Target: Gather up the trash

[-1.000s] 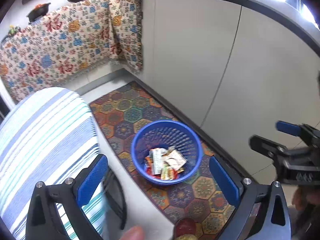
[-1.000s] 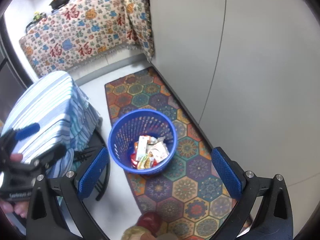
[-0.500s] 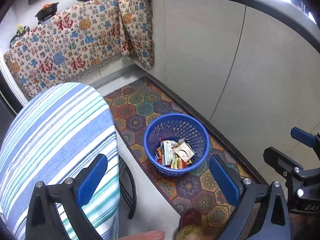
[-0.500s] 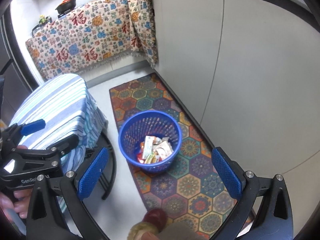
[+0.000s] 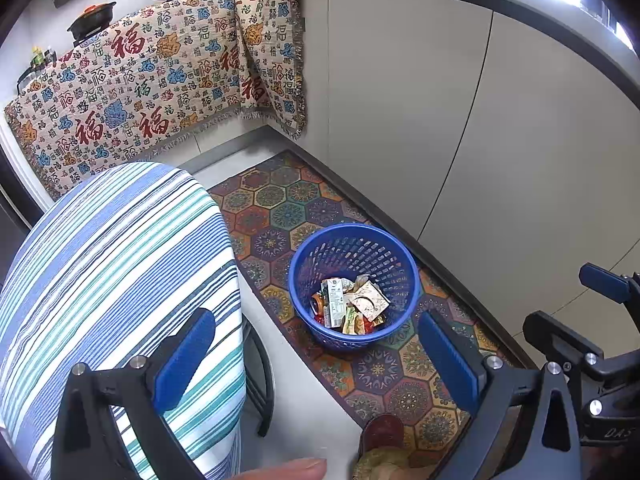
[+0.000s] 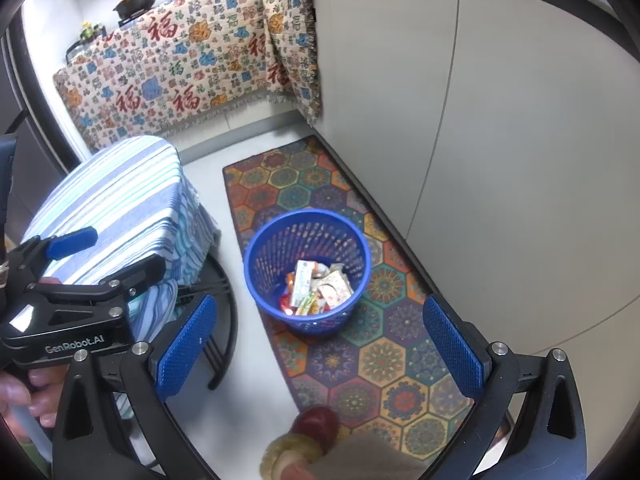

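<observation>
A blue perforated trash basket (image 5: 320,254) stands on a patterned floor mat; it also shows in the right wrist view (image 6: 260,256). Cartons and wrappers (image 5: 350,306) lie in its bottom, seen too in the right wrist view (image 6: 316,288). My left gripper (image 5: 316,360) is open and empty, high above the floor, with the basket ahead between its fingers. My right gripper (image 6: 318,344) is open and empty, above and just short of the basket. Each gripper shows at the edge of the other's view.
A stool with a blue striped cover (image 5: 112,280) stands left of the basket on black legs (image 6: 224,320). Grey cabinet doors (image 5: 480,140) run along the right. A patterned cloth (image 5: 140,92) hangs over the far counter. A slippered foot (image 6: 316,424) is at the bottom.
Both grippers have risen and pulled back from the basket, so it looks smaller and more of the stool and far counter shows. Both stay open and empty.
</observation>
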